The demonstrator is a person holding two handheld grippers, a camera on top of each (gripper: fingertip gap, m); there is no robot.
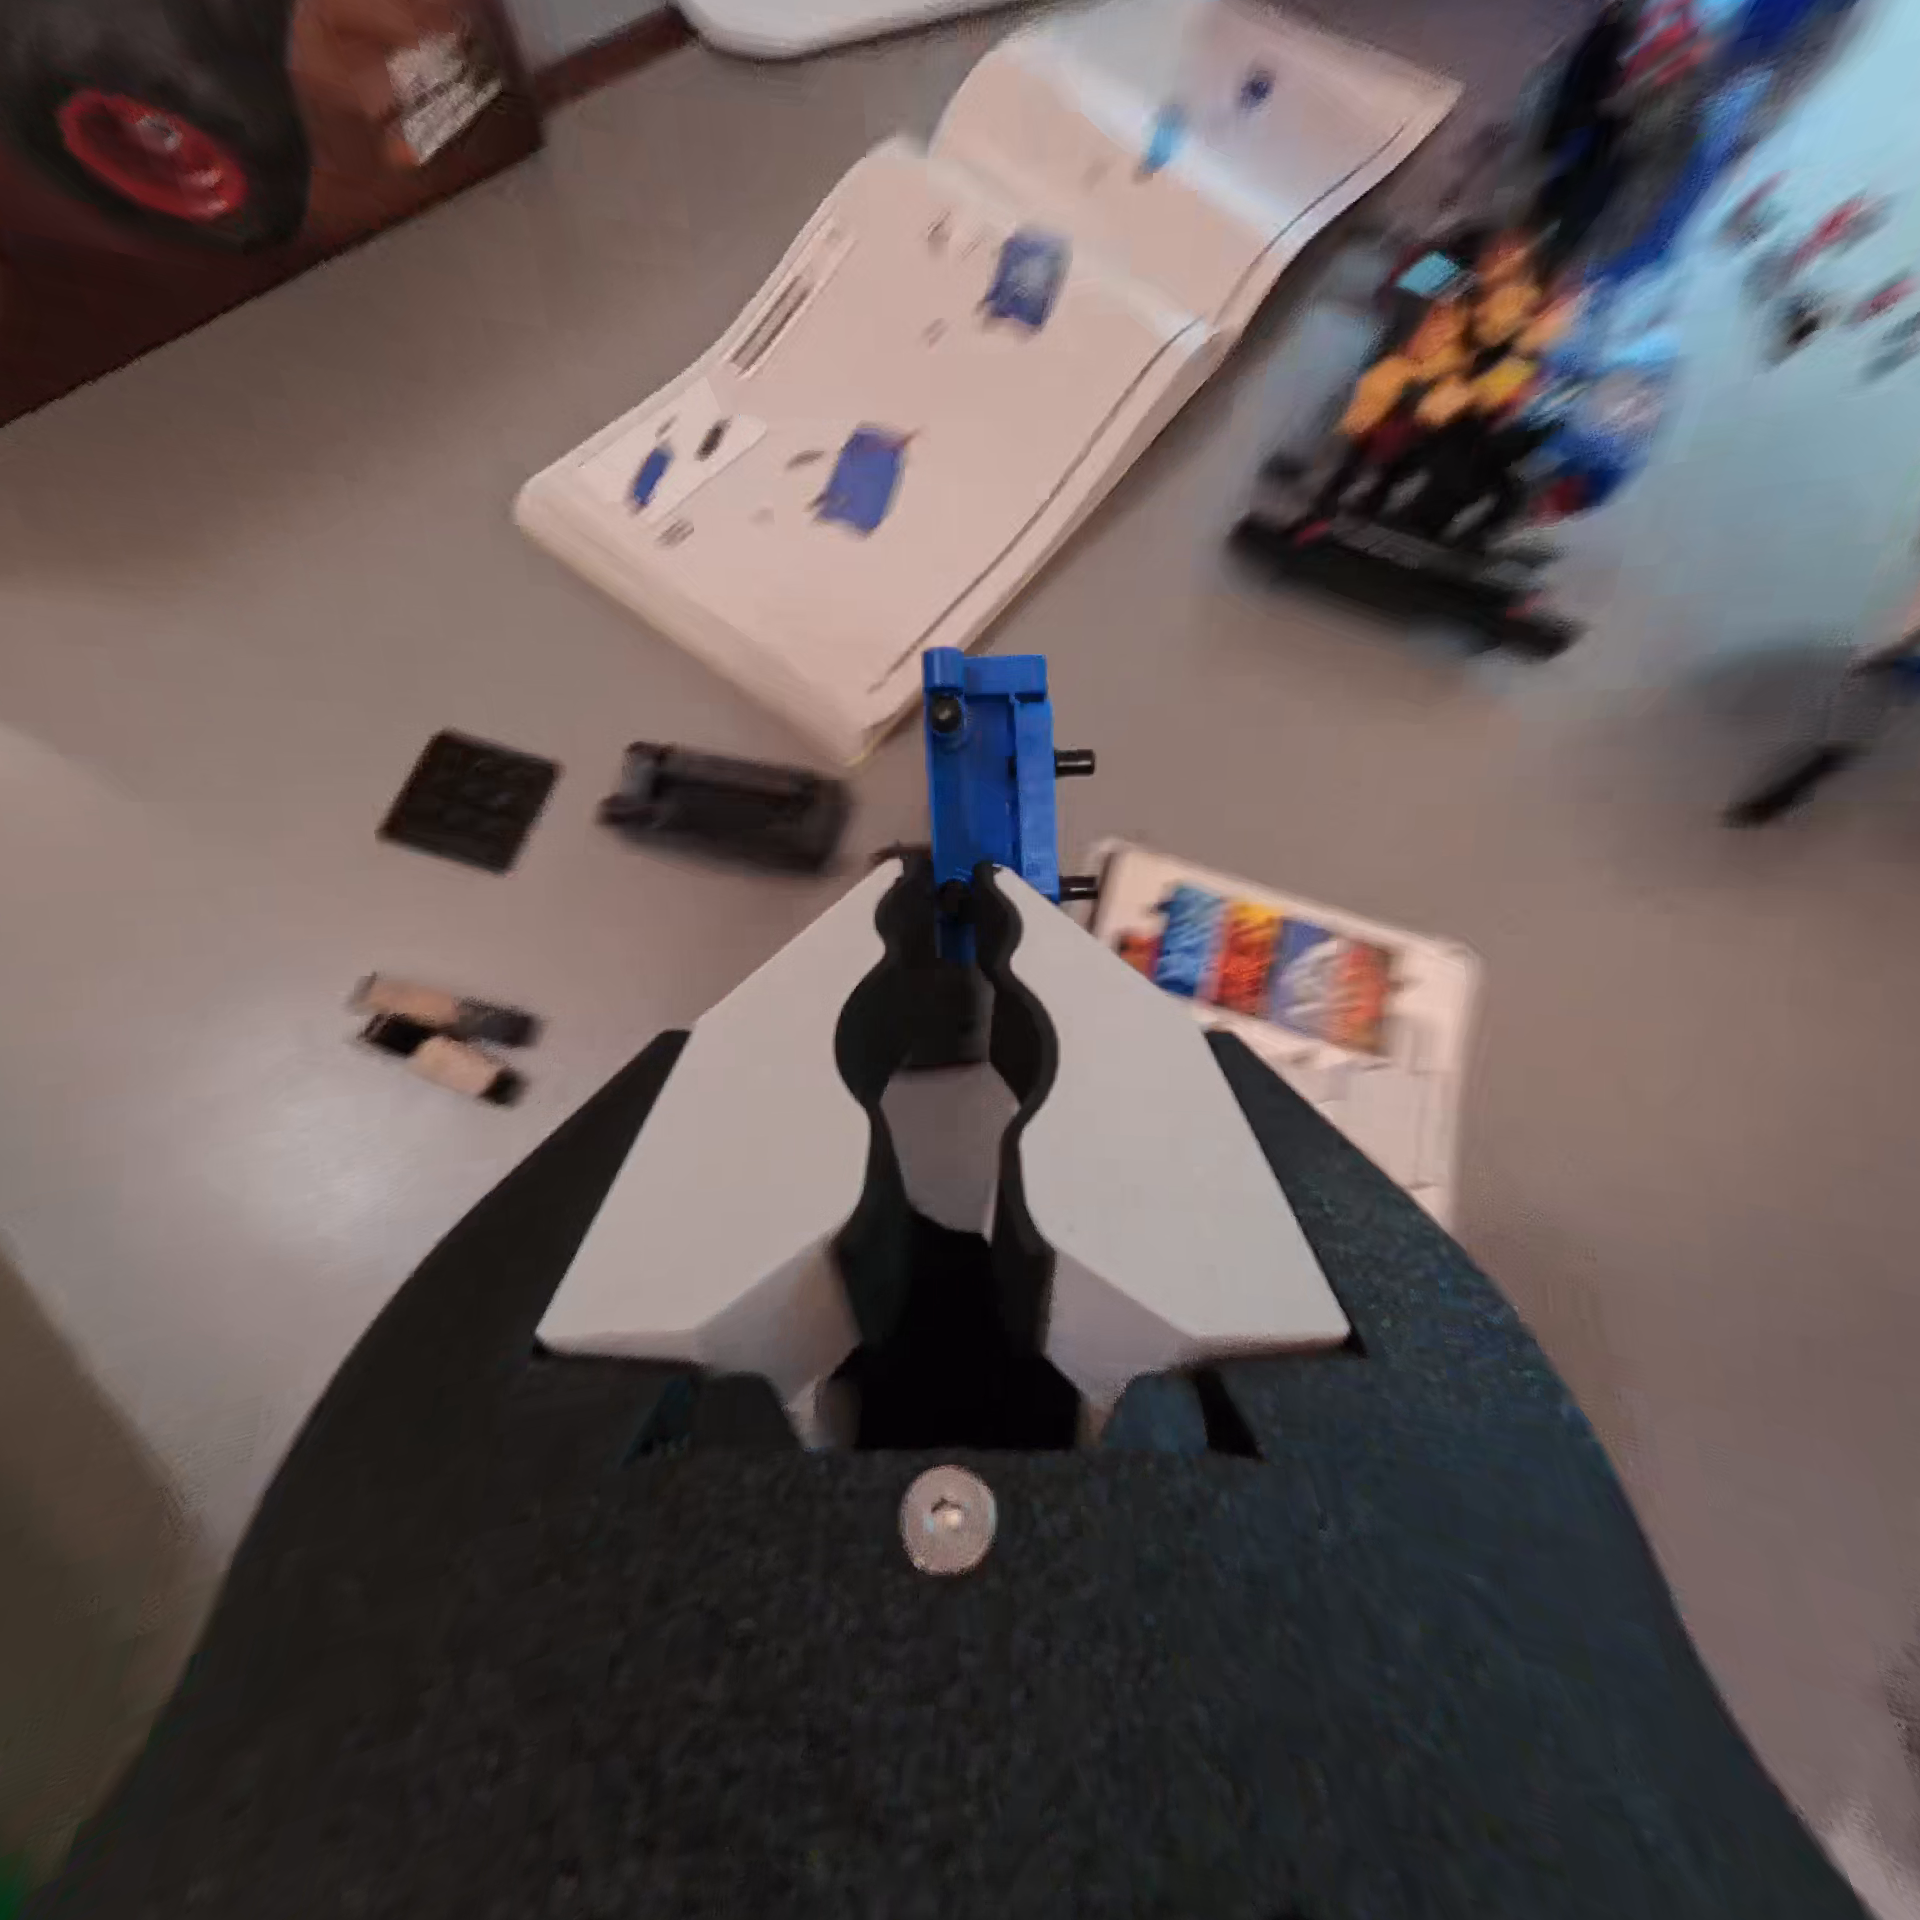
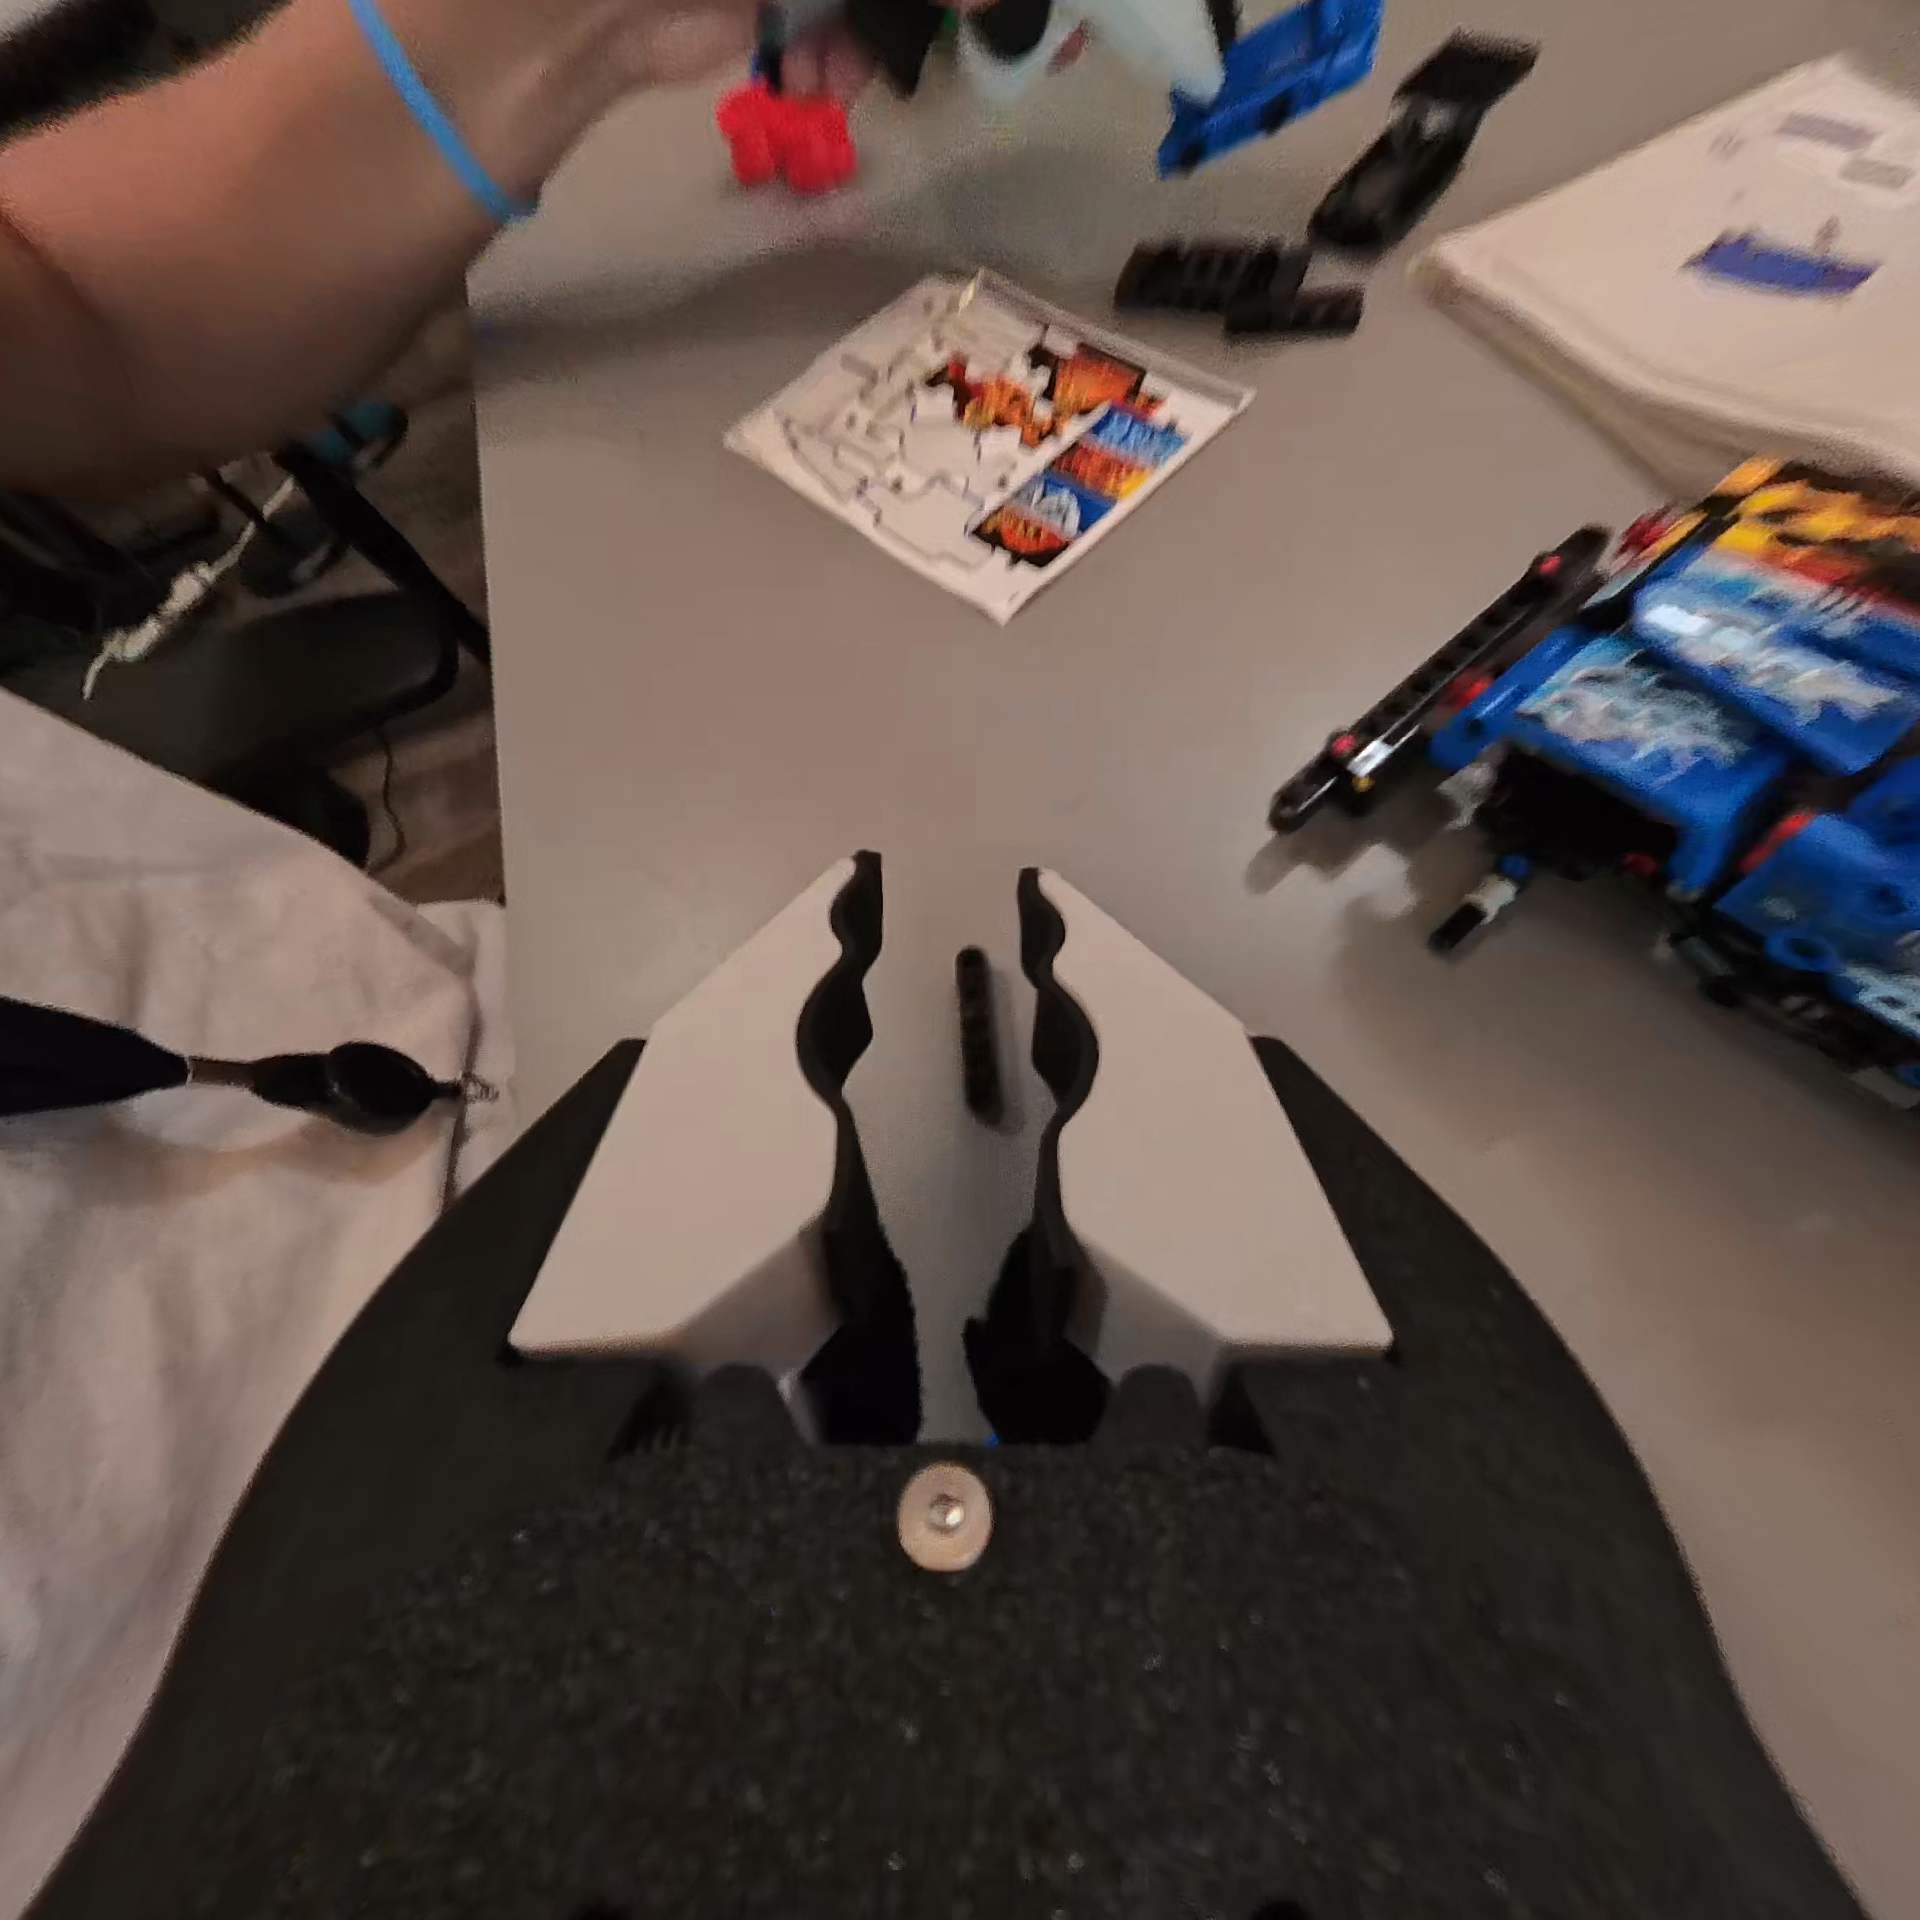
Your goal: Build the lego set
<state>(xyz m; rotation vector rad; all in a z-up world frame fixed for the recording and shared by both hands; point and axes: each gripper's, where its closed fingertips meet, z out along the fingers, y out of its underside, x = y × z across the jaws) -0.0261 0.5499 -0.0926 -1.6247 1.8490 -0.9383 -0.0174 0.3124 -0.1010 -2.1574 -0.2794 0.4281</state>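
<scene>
My left gripper (image 1: 948, 883) is shut on a blue lego panel (image 1: 987, 774) with black pins, held upright above the grey table. The same panel shows blurred in the right wrist view (image 2: 1273, 78), held by the far gripper. My right gripper (image 2: 948, 868) is open over the table, with a small black lego beam (image 2: 980, 1034) lying between its fingers, apart from both. The partly built blue lego truck (image 2: 1704, 727) lies at the right; it shows blurred in the left wrist view (image 1: 1475, 395).
An open instruction booklet (image 1: 935, 395) lies at the back. A sticker sheet (image 2: 997, 442) lies mid-table. Black lego parts (image 1: 722, 805) and a black square plate (image 1: 470, 798) lie at the left, small tan and black pieces (image 1: 442, 1034) nearer. A person's forearm (image 2: 208, 239) reaches over the table edge. The tips of one gripper are about 25 cm away from the tips of the other. The black square plate (image 1: 470, 798) lies around 12 cm away from my left fingertips. The right camera catches it too, in the right wrist view (image 2: 1458, 79).
</scene>
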